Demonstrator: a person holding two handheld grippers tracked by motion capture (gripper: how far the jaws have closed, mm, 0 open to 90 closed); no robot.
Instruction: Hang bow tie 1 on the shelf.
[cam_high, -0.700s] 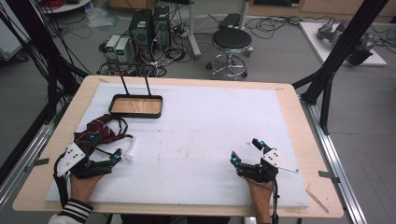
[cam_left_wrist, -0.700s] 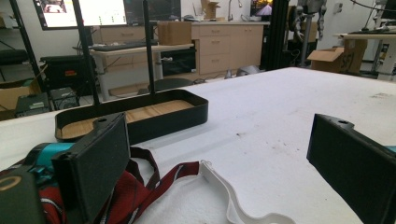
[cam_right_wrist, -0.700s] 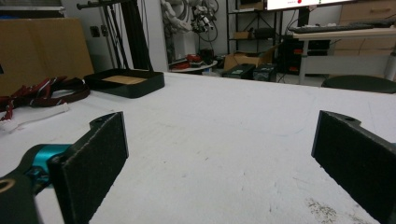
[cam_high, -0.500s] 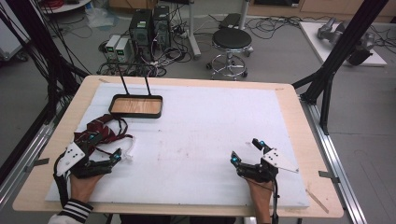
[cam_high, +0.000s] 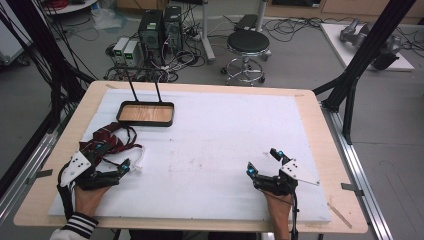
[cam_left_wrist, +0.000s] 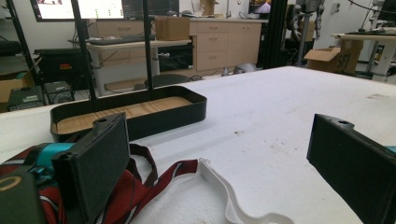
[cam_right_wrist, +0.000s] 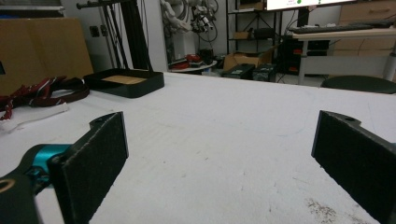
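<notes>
Far left of the high view: left claw (cam_high: 112, 169) resting low on the white desk (cam_high: 215, 150), held from below by a hand in a striped cuff (cam_high: 79, 226), jaws spread wide with nothing pressed between them. Just beyond and partly under that claw, a dark red strap (cam_high: 107, 141) lying loosely bunched on the desk, with a white band (cam_high: 137, 159) trailing from it toward the middle. In the left gripper view, the same red strap (cam_left_wrist: 140, 186) tucked beneath and beside the near-left jaw, the white band (cam_left_wrist: 224, 193) curling across the open gap, neither gripped. Whether the jaw rests on the fabric or merely sits above it: cannot tell.

Farther back and slightly rightward, a shallow black tray (cam_high: 146, 113) with a wooden floor, two thin black rods rising from its far rim, well apart from the strap. Seen again in the left gripper view as a black tray (cam_left_wrist: 140, 112) straight ahead past the strap.

Middle of the desk: bare white cover with faint smudges.

Right side: right claw (cam_high: 264, 162) lying low near the front edge, held by a hand (cam_high: 278, 210) from the bottom, jaws likewise wide and holding nothing, bare desk showing between them in the right gripper view. Far off at that view's left edge, the strap (cam_right_wrist: 44, 91) and the tray (cam_right_wrist: 125, 81).
</notes>
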